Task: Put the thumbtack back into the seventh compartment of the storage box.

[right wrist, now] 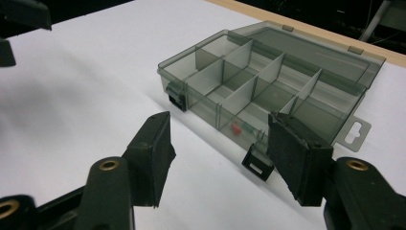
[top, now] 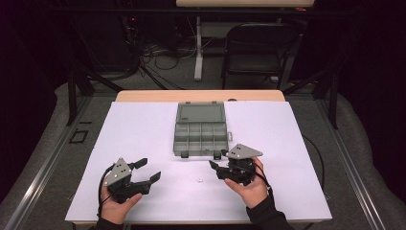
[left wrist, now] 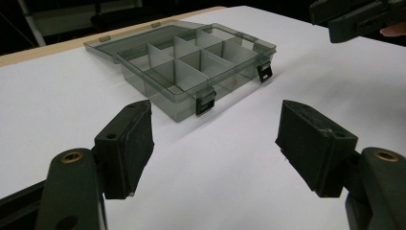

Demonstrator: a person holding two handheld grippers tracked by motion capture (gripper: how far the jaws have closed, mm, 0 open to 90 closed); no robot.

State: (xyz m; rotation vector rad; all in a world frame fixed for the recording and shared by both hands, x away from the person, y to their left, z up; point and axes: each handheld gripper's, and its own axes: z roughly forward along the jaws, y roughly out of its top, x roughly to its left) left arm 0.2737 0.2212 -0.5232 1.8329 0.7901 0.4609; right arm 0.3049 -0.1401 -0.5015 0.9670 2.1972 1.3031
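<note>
**Both my grippers open and empty, compartment box lying open ahead**

My left gripper (top: 148, 171) sits low over the white sheet, near the table's front edge on my left side, its two black jaws spread wide with nothing between them. In the left gripper view the pads (left wrist: 139, 143) frame bare white surface, and the box lies beyond them, slightly to the left of the gap.

My right gripper (top: 216, 167) is in my right hand (top: 250, 188), nearer the middle of the table, with the grey three-cornered plate (top: 243, 152) on top. Its jaws are also parted and hold nothing. It points toward my left, and its tips are just in front of the box's near right corner without touching it.

The clear grey compartment box (top: 200, 136) rests on the white table cover (top: 143, 120) at the centre, well ahead of my left gripper. Its lid (top: 201, 113) is swung fully open and lies flat behind the tray, toward the far edge. Thin dividers split the tray into several compartments, and two dark latches (right wrist: 175, 96) hang from its front wall. In the right gripper view a small red piece (right wrist: 235, 128) and something greenish beside it lie in a front compartment; I cannot tell what they are.

A tiny pale object (top: 199, 180) lies on the cover between my two grippers, too small to identify.
</note>
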